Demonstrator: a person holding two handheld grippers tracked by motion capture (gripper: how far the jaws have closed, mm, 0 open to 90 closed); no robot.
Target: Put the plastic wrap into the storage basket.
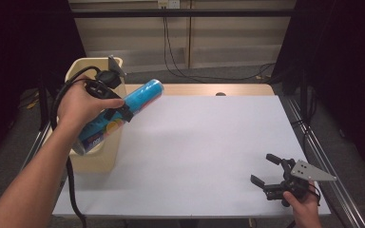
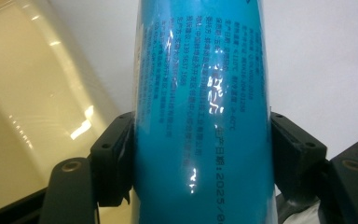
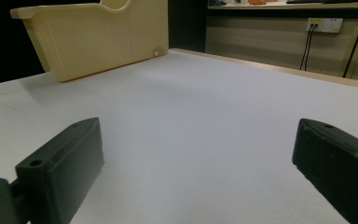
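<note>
A blue cylindrical can (image 1: 123,112) with printed text is held tilted in the air, its lower end over the cream bin (image 1: 95,152) at the table's left edge. My left gripper (image 1: 116,111) is shut on the can's middle. In the left gripper view both black pads (image 2: 116,154) press the can (image 2: 203,116) from either side. My right gripper (image 1: 264,170) rests low at the table's near right corner, open, with nothing between its jaws. In the right gripper view the right gripper (image 3: 193,168) faces across the white table toward the bin (image 3: 98,39).
The white tabletop (image 1: 204,142) stretches between the two hands. The bin stands against the left edge, partly off the white sheet. Metal rails (image 1: 323,156) run along the table's right side. Cables (image 1: 180,66) hang at the back wall.
</note>
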